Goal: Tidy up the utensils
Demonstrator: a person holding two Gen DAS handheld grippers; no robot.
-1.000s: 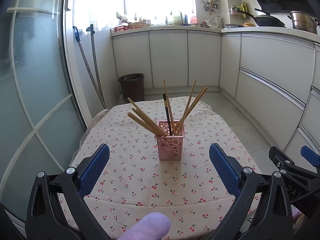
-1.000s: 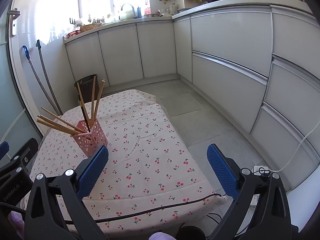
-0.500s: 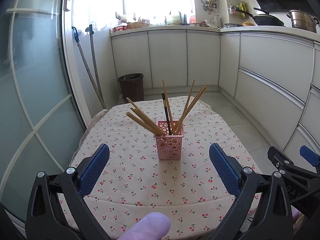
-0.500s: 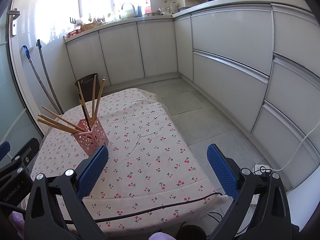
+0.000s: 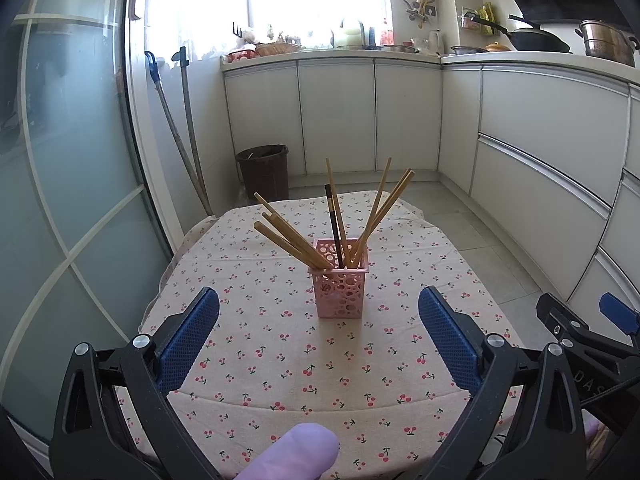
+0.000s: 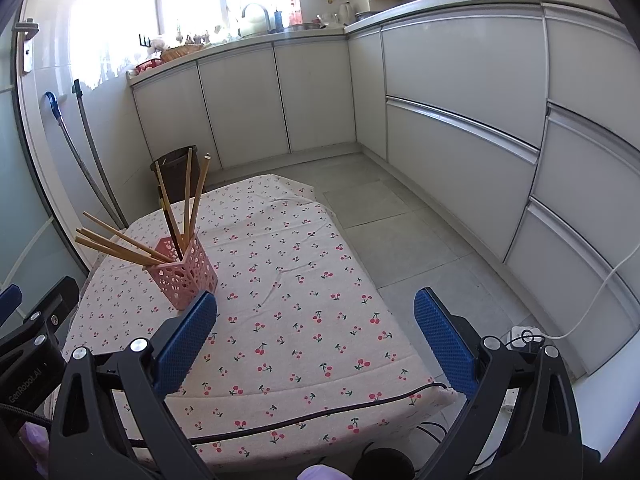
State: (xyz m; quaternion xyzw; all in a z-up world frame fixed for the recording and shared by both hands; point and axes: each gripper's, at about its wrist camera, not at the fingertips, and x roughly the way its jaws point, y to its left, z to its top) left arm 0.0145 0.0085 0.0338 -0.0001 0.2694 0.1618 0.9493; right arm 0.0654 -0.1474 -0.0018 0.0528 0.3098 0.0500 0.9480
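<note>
A pink perforated holder (image 5: 339, 282) stands upright in the middle of the cherry-print tablecloth (image 5: 280, 344). Several wooden chopsticks (image 5: 292, 238) and one dark chopstick (image 5: 334, 226) lean out of it. My left gripper (image 5: 318, 344) is open, held back from the holder near the table's front edge, with nothing between its blue pads. In the right wrist view the holder (image 6: 185, 274) sits left of my right gripper (image 6: 316, 340), which is open and empty over the tablecloth (image 6: 304, 288). The right gripper's frame shows at the lower right of the left wrist view.
A dark bin (image 5: 264, 170) stands beyond the table, with mop handles (image 5: 180, 136) leaning by a frosted glass door (image 5: 60, 200). White cabinets (image 6: 460, 112) line the back and right. A black cable (image 6: 320, 414) runs along the table's front edge. Tiled floor (image 6: 400, 236) lies right of the table.
Both grippers have drawn back slightly from the holder, so it sits a little farther off. Both stay open and the chopsticks have not moved.
</note>
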